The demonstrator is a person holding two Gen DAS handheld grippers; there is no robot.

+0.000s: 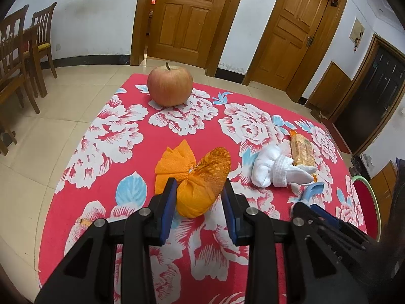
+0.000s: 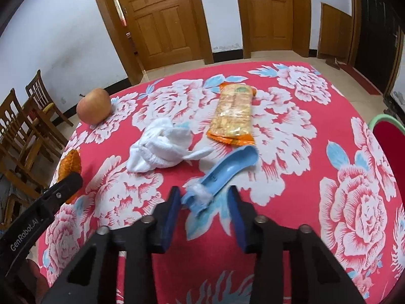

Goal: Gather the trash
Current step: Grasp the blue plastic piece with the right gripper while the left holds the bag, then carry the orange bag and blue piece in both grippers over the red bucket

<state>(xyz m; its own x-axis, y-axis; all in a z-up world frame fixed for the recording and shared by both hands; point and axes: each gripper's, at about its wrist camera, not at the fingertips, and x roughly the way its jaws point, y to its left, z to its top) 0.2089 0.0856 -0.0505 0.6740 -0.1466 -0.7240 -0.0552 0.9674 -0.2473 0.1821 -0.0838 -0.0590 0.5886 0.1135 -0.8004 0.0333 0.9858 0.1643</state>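
An orange wrapped bundle (image 1: 200, 187) lies on the red flowered tablecloth (image 1: 126, 126), its near end between the fingers of my open left gripper (image 1: 200, 190). A white crumpled cloth (image 1: 276, 169) lies to its right, next to an orange snack packet (image 1: 301, 152). In the right wrist view a light blue plastic scoop (image 2: 225, 169) with a white wad at its near end lies between the fingers of my open right gripper (image 2: 205, 197). The white cloth (image 2: 162, 149) and the snack packet (image 2: 234, 114) lie beyond it. The jaws do not touch the scoop.
An apple (image 1: 170, 86) stands at the far edge of the table; it also shows in the right wrist view (image 2: 94, 105). Wooden chairs (image 1: 22, 48) stand at the left. A red chair seat (image 2: 391, 141) is at the table's right edge. Wooden doors (image 1: 187, 15) are behind.
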